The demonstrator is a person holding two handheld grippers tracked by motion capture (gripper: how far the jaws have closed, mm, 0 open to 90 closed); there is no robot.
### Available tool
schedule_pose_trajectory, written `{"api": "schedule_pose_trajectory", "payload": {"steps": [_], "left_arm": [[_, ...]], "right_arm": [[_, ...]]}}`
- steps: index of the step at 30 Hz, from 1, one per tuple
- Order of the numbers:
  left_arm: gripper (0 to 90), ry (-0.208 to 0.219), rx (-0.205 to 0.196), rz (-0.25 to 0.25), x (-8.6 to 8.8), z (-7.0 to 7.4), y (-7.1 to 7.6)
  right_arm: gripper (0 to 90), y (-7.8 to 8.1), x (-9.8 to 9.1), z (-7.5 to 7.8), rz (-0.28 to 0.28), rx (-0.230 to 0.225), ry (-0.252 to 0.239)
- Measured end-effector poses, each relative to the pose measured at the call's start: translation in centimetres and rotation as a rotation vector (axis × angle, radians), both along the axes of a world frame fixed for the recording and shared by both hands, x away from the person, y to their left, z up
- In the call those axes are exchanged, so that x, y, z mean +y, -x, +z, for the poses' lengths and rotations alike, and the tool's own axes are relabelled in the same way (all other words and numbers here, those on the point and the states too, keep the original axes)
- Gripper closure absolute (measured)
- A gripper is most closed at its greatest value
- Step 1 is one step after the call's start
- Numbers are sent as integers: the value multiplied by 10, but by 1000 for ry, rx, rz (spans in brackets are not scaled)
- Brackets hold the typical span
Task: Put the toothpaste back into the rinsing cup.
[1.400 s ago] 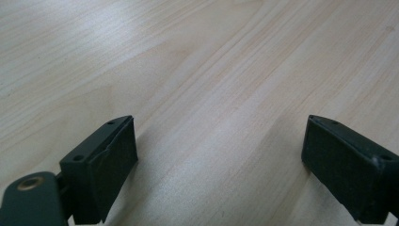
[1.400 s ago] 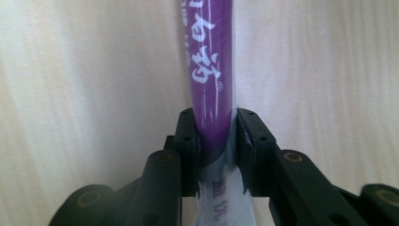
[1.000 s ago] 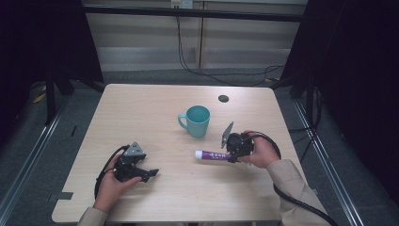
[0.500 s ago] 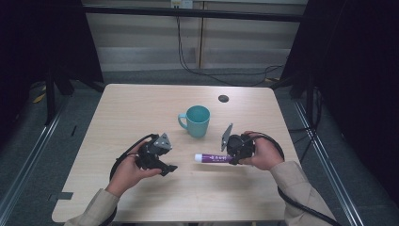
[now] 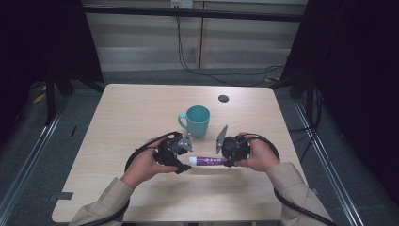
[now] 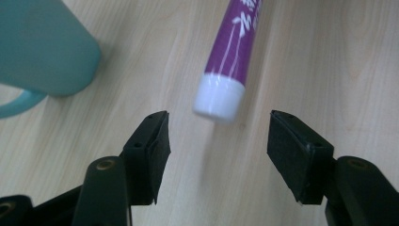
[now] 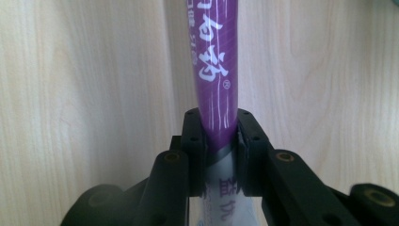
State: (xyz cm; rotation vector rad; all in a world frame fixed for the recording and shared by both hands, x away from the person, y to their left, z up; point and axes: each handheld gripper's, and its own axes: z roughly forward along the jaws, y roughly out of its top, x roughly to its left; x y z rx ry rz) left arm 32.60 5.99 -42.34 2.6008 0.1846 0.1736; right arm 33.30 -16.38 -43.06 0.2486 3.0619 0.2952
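purple tube (image 5: 209, 161) pinched in right hand-held gripper (image 5: 229, 161), white cap (image 6: 219, 96) just ahead of spread left hand-held gripper (image 6: 217, 141)

1. One light wooden table (image 5: 141, 113), across the middle of the high view.
2. One teal mug (image 5: 197, 121), at the centre of the frame.
3. One purple tube (image 5: 209, 161) with one white cap (image 6: 219, 98), just below the centre.
4. Two grippers: the left gripper (image 5: 182, 160) left of centre, the right gripper (image 5: 227, 161) right of centre.
5. Two hands, one on each gripper.
6. One small dark round spot (image 5: 223, 98) on the tabletop, above and right of the mug.
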Motion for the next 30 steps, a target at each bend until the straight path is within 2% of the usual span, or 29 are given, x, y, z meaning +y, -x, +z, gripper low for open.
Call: {"api": "schedule_pose_trajectory", "payload": {"steps": [2, 4, 6, 7, 9, 12, 13, 16, 22, 25, 30], "left_arm": [[424, -14, -9, -22, -6, -1, 0], [472, -8, -9, -25, -10, -3, 1], [473, -19, -12, -30, -14, -5, 0], [479, -39, -18, -52, -18, -6, -1], [500, -42, -28, -58, -21, -6, 0], [510, -47, -25, -63, -23, -8, 1], [553, -49, -16, -68, -24, -9, 0], [586, -65, -13, -84, -25, -10, 0], [612, -63, 1, -72, -24, -14, 1], [610, -80, 12, -75, -24, -14, -1], [600, -73, 0, -54, -23, -15, -2]], "right_arm": [[766, 1, 4, 1, 15, -6, 6], [766, 2, 7, 2, 24, -8, 2], [766, 2, 8, 2, 30, -10, -8], [766, 2, 10, 4, 39, -12, -8], [765, 3, 12, 6, 43, -16, -12], [765, 3, 13, 7, 49, -18, -28], [766, 3, 12, 8, 45, -16, -46], [766, 2, 12, 9, 51, -5, -51], [764, 3, 13, 7, 55, -4, -51], [765, 3, 15, 8, 53, -13, -45], [765, 3, 18, 9, 60, -23, -41]]}}
